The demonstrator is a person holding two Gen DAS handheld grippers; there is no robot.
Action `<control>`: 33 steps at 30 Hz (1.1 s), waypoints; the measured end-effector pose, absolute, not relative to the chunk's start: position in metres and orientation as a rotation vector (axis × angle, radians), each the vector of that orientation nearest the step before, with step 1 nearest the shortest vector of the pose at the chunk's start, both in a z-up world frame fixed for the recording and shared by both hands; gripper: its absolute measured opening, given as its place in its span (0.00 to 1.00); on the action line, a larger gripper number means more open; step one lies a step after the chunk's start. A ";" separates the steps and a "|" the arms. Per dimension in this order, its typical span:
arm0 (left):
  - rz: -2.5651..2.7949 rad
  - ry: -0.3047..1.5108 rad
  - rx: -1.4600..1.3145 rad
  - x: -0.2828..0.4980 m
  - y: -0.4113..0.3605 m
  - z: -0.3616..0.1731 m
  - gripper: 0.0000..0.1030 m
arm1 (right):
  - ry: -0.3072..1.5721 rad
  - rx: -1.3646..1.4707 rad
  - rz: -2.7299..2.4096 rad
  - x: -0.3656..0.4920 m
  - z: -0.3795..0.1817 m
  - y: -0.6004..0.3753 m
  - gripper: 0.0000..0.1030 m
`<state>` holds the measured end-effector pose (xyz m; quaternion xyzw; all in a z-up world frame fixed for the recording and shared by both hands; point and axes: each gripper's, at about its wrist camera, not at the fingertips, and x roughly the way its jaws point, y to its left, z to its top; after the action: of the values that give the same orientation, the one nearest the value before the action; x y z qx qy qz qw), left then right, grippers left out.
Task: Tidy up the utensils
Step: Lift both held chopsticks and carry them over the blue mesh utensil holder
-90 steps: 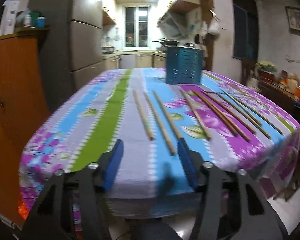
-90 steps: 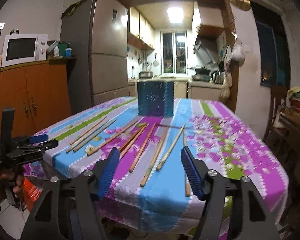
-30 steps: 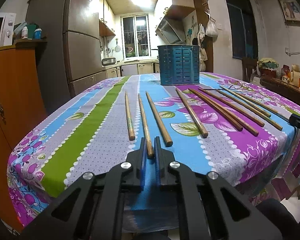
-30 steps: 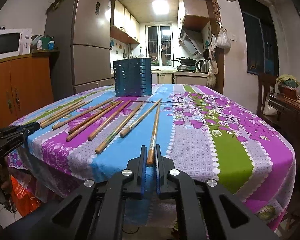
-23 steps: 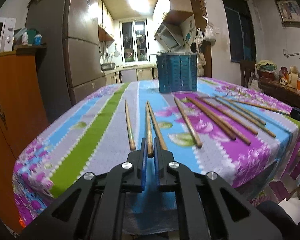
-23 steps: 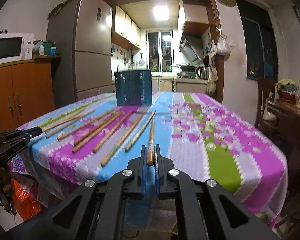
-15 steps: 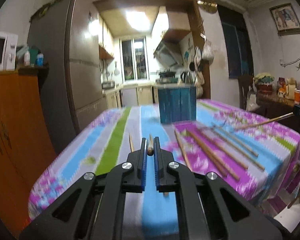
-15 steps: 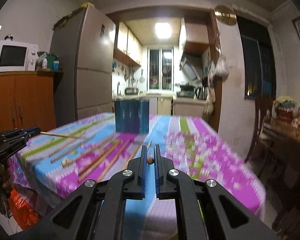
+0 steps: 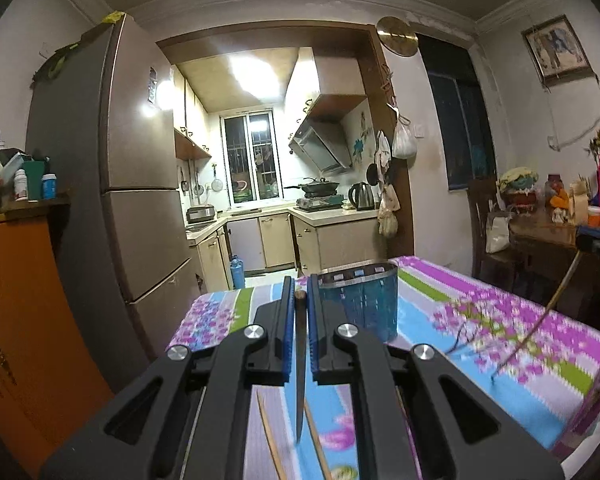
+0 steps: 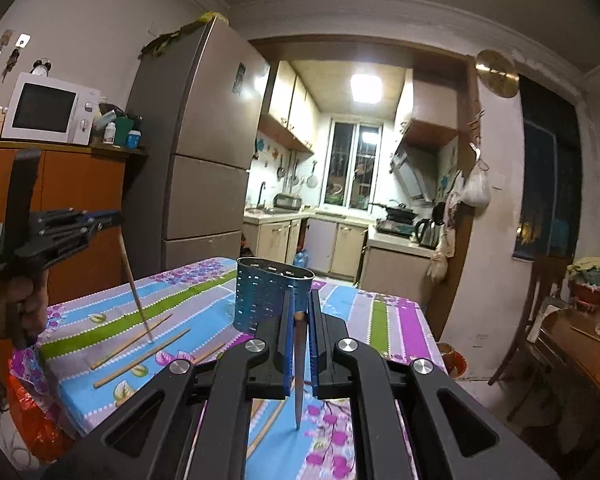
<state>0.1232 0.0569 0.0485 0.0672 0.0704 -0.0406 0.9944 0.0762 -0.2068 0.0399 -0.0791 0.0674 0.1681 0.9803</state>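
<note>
My left gripper (image 9: 299, 294) is shut on a wooden chopstick (image 9: 299, 368) that hangs tip down above the floral tablecloth (image 9: 440, 312). My right gripper (image 10: 299, 312) is shut on another chopstick (image 10: 298, 376), also hanging tip down. The blue perforated utensil holder (image 9: 358, 300) stands on the table just right of the left fingers; in the right wrist view the holder (image 10: 266, 294) is just behind and left of the right fingers. The left gripper (image 10: 104, 216) with its chopstick (image 10: 138, 296) shows at the left of the right wrist view. The right-held chopstick (image 9: 540, 320) shows at the right of the left wrist view.
Several chopsticks (image 10: 140, 354) lie on the table near its left side, two (image 9: 270, 436) under the left gripper. A fridge (image 10: 200, 152) and an orange cabinet (image 10: 72, 184) with a microwave (image 10: 46, 108) stand left. A chair (image 10: 540, 320) and a cluttered side table (image 9: 552, 228) stand right.
Both grippers closed on a chopstick each, lifted them off the table and tipped them to hang downward, rising and moving toward the blue holder.
</note>
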 end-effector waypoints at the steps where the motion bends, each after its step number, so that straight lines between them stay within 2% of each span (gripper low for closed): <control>1: -0.086 0.149 0.131 0.128 0.057 0.053 0.05 | 0.145 -0.162 0.342 0.083 0.043 -0.205 0.08; 11: -0.120 0.167 0.086 0.176 0.054 0.101 0.05 | 0.188 -0.116 0.378 0.139 0.097 -0.207 0.08; 33: -0.114 0.077 -0.001 0.268 0.020 0.198 0.05 | 0.178 -0.048 0.402 0.272 0.231 -0.158 0.07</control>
<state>0.2685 0.0202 0.1975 -0.0007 0.0385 -0.0568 0.9976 0.2718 -0.1579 0.2306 -0.0238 0.0882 0.1994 0.9757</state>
